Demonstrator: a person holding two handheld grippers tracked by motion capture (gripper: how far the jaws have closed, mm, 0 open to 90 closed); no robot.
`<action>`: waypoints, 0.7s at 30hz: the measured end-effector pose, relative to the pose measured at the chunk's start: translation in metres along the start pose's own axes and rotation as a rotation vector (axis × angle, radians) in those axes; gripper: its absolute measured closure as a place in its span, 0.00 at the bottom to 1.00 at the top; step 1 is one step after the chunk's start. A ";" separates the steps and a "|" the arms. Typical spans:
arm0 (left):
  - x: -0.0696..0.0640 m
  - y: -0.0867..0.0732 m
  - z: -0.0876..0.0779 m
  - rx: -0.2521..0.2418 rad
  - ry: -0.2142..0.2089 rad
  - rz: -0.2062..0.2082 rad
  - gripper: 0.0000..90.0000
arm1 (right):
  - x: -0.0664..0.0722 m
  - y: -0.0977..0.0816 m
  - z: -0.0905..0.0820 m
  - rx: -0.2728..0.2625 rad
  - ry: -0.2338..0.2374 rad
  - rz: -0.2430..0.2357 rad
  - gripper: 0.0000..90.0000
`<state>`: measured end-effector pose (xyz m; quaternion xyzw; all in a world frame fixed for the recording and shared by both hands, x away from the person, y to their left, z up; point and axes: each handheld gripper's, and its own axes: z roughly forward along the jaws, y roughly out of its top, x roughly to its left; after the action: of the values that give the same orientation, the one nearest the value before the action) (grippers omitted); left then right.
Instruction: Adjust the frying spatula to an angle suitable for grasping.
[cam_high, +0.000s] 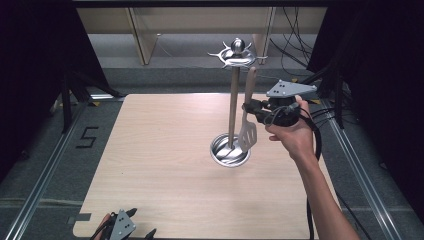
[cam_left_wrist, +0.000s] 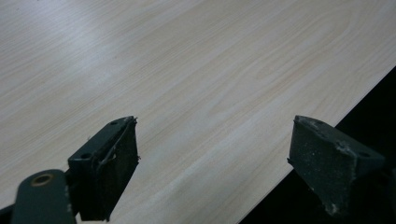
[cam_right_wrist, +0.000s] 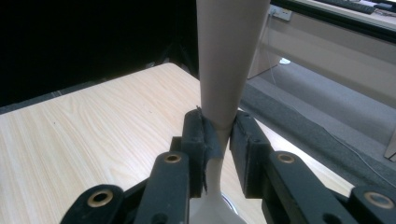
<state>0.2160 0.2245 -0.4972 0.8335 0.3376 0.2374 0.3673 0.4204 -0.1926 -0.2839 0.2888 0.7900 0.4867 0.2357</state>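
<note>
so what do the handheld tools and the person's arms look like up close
Both are black two-jaw tools. The right tool has a grey three-cornered plate with small holes on top and a black cable trailing back along a bare, sleeveless forearm. The left tool carries the same grey plate. Its pads are dark, scuffed blocks, with brass-coloured rivets on the black links.

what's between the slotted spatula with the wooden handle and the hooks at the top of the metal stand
Nothing visible. The right gripper is shut on the wooden-handled slotted spatula, holding it upright just right of the wooden pole of the metal utensil stand. Its handle tip sits just under the hook ring, with open air between them.
</note>
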 end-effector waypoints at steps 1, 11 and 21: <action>0.000 0.000 -0.001 0.011 -0.010 0.000 0.17 | 0.000 0.000 0.001 -0.005 0.007 0.003 0.85; 0.001 0.000 0.000 -0.008 -0.008 0.003 0.17 | 0.001 -0.002 0.000 -0.025 0.016 -0.003 0.84; 0.000 0.000 0.000 0.000 0.000 -0.008 0.17 | 0.004 0.000 -0.008 -0.040 0.014 0.022 0.72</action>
<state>0.2158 0.2246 -0.4973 0.8322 0.3408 0.2362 0.3682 0.4121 -0.1949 -0.2808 0.2895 0.7784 0.5070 0.2307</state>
